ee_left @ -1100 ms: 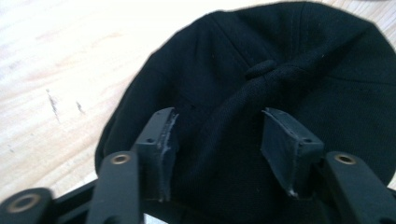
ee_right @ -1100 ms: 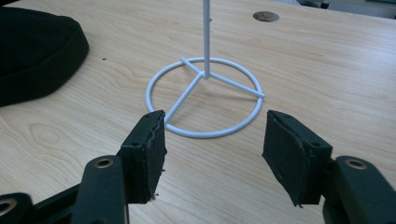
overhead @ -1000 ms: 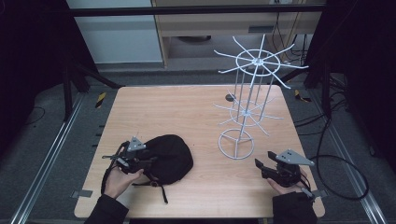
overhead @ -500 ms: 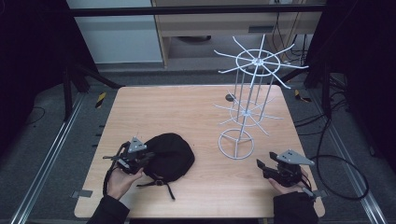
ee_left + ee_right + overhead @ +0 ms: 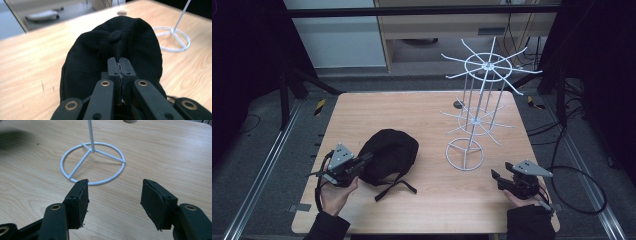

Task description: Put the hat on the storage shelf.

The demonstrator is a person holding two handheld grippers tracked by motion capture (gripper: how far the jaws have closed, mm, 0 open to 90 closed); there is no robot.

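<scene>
Your left hand-held gripper [image 5: 120,62] is clamped on the black cap [image 5: 389,155] near the tabletop's near-left corner; the white wire rack [image 5: 482,100] stands to its right, nearer your wide-open right hand-held gripper [image 5: 113,202].

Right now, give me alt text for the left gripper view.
The left gripper, jaws closed together, pinches the black cap lying on a wooden table. The ring base of a white wire rack lies beyond, at right.

table [image 5: 432,107]: wooden; disc [image 5: 459,104]: small, dark, near far edge
</scene>
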